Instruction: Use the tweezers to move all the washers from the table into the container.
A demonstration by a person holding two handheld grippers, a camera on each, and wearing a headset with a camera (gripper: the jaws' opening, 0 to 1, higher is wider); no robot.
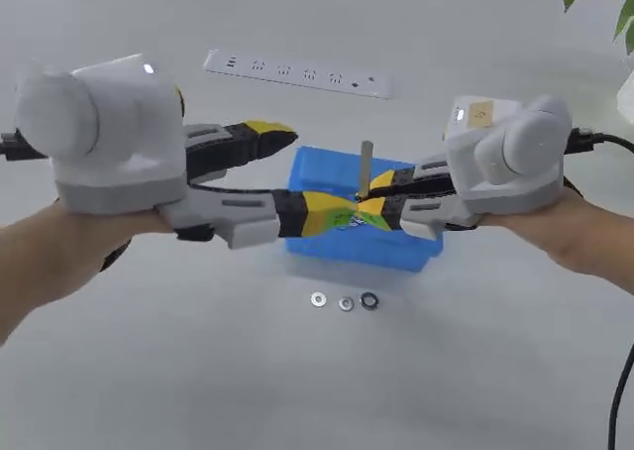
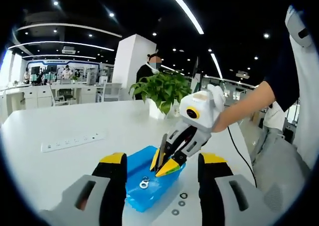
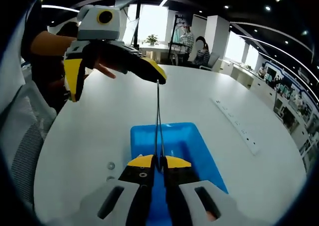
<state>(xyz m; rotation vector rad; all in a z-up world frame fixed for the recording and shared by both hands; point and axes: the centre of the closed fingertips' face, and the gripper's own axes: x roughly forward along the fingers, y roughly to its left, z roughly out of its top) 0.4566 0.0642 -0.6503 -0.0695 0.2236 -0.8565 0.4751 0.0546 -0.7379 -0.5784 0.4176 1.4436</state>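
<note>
The right gripper (image 1: 369,210) is holding the tweezers (image 1: 367,168) with its jaws pressed together on the shaft, which is standing up above the blue container (image 1: 347,252). The left gripper (image 1: 315,177) is hovering with its jaws wide apart, one tip looking close to the tweezers' far end in the right gripper view, though I cannot tell whether they are touching. One washer (image 2: 144,182) is lying inside the container, while three washers (image 1: 345,302) are waiting in a short row on the surface just in front of it. The step seems to be readying the tweezers for the next pick. Doing it well likely means tilting the tweezers' tips down toward the nearest washer and using the left jaws only to steady the shaft.
</note>
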